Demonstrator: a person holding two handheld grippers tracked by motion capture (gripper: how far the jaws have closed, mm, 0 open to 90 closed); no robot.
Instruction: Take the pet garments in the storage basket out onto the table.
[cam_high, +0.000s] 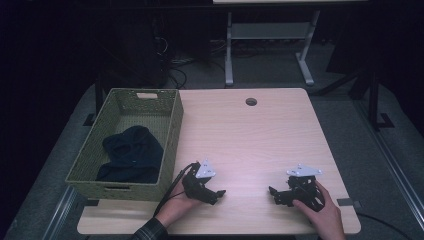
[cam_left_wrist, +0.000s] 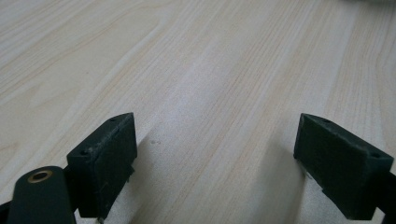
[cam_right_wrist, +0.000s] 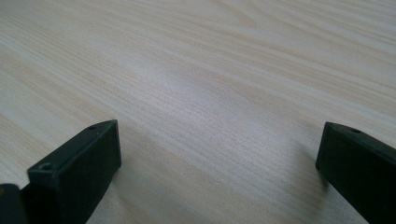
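My left gripper (cam_high: 218, 194) rests low over the front of the light wooden table (cam_high: 250, 135), held in a hand and pointing right. In the left gripper view its black jaws stand wide apart, the gripper (cam_left_wrist: 215, 158) open over bare wood. My right gripper (cam_high: 272, 192) sits to the right, near the front edge, pointing left towards the other. Its jaws also stand wide in the right gripper view, the gripper (cam_right_wrist: 219, 168) open with nothing between them. A green woven basket (cam_high: 172, 135) stands at the table's left with a dark blue garment (cam_high: 132, 155) bundled inside.
A round cable hole (cam_high: 251, 101) is cut near the table's far edge. Behind the table stand a white desk frame (cam_high: 267, 45) and tangled cables (cam_high: 175, 65) on the dark floor. A black cable (cam_high: 172, 187) trails from my left gripper.
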